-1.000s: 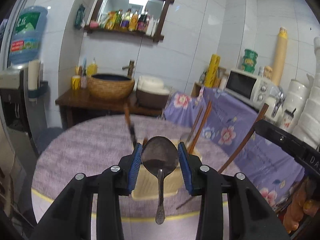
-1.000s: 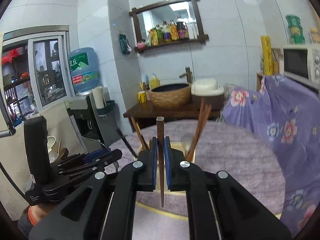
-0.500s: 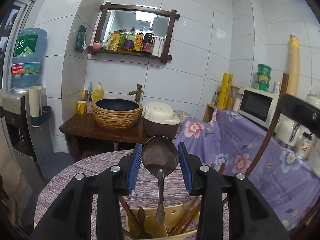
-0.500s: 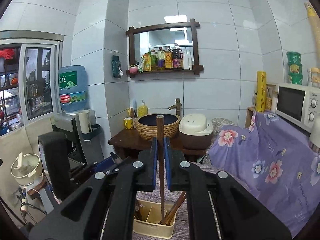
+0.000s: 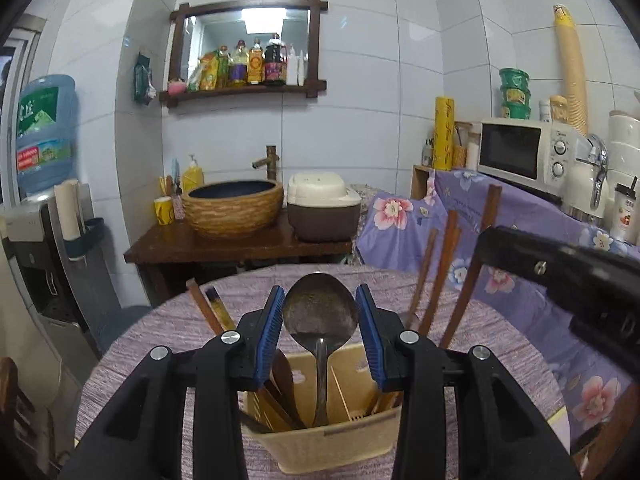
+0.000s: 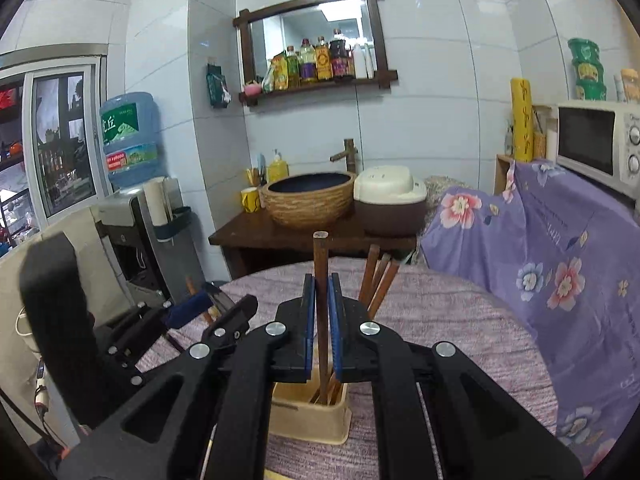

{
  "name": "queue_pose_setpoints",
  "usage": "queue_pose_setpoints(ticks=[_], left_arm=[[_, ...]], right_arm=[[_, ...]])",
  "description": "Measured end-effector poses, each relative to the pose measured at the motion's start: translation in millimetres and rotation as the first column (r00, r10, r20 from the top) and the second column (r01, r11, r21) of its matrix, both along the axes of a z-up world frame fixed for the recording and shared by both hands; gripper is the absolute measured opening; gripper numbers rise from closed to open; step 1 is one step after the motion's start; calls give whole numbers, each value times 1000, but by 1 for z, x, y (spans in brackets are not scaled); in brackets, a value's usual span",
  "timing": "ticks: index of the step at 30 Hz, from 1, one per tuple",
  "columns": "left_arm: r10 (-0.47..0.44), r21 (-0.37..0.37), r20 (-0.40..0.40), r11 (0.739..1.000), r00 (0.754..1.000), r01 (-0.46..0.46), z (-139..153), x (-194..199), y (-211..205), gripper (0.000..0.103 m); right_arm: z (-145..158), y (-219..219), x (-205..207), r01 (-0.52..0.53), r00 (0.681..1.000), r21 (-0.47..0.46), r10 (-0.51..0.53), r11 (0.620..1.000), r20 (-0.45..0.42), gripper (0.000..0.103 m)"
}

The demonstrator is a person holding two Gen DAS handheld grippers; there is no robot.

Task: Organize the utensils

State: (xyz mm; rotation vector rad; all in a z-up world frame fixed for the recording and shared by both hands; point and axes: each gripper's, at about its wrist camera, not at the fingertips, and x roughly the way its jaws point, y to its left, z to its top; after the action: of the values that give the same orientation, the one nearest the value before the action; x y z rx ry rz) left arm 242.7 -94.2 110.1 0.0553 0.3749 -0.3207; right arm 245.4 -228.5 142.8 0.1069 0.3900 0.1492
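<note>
Over holder [image 5: 332,440] now, spoon [image 5: 320,314] lower

Utensil holder [image 5: 332,446] on table [image 5: 500,344] (chopsticks [image 5: 436,276] inside).

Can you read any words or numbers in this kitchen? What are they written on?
"丘": large white character on the green label of the water jug; the character before it is cut off.
Bottle labels on the mirror shelf: too small to read.
Microwave markings: blurred.
Yellow roll characters: unreadable.
</note>
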Motion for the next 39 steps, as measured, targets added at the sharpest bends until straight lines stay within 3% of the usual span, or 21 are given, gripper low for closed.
queue_pose_setpoints(ticks=[5, 9, 19, 21, 22, 24, 25, 26, 28, 30, 34, 39], left_arm=[[-28, 89, -65, 995, 997, 34, -7, 15, -8, 37], [-37, 82, -128, 996, 991, 47, -23, 17, -4, 37], [-48, 82, -200, 995, 979, 65, -52, 14, 3, 38], [-49, 73, -202, 995, 978, 65, -53, 11, 6, 42], [-60, 60, -201, 996, 978, 73, -51, 8, 8, 45], [-66, 41, -196, 996, 978, 76, -48, 1, 14, 53], [-71, 30, -184, 997, 980, 78, -45, -6, 17, 59], [-74, 18, -170, 997, 983, 78, -42, -13, 22, 62], [-76, 1, -139, 997, 987, 77, -38, -29, 33, 67], [-73, -11, -107, 997, 992, 72, -39, -46, 44, 75], [-34, -35, -39, 999, 999, 32, -55, -79, 68, 98], [37, -40, -20, 998, 999, -38, -85, -114, 92, 98]], right_arm=[[-17, 1, 2, -15, 999, 13, 16, 1000, -36, 8], [-30, 1, 3, -12, 998, 8, 13, 1000, -56, 8], [-51, -5, 4, -19, 996, 34, 22, 999, -85, 8], [-54, -6, 2, -15, 996, 39, 18, 999, -88, 10], [-55, -7, -1, -11, 996, 43, 15, 999, -88, 14], [-58, -10, -9, -4, 997, 46, 7, 999, -77, 34], [-59, -12, -14, 5, 998, 42, -3, 999, -64, 54], [-60, -14, -23, 23, 999, 31, -22, 999, -42, 60], [-63, -16, -35, 51, 998, 2, -51, 999, -23, 62], [-69, -19, -47, 77, 997, -13, -77, 997, -21, 73], [-91, -21, -72, 101, 994, -42, -102, 994, -31, 85], [-134, -15, -111, 108, 991, -46, -111, 993, -73, 92]])
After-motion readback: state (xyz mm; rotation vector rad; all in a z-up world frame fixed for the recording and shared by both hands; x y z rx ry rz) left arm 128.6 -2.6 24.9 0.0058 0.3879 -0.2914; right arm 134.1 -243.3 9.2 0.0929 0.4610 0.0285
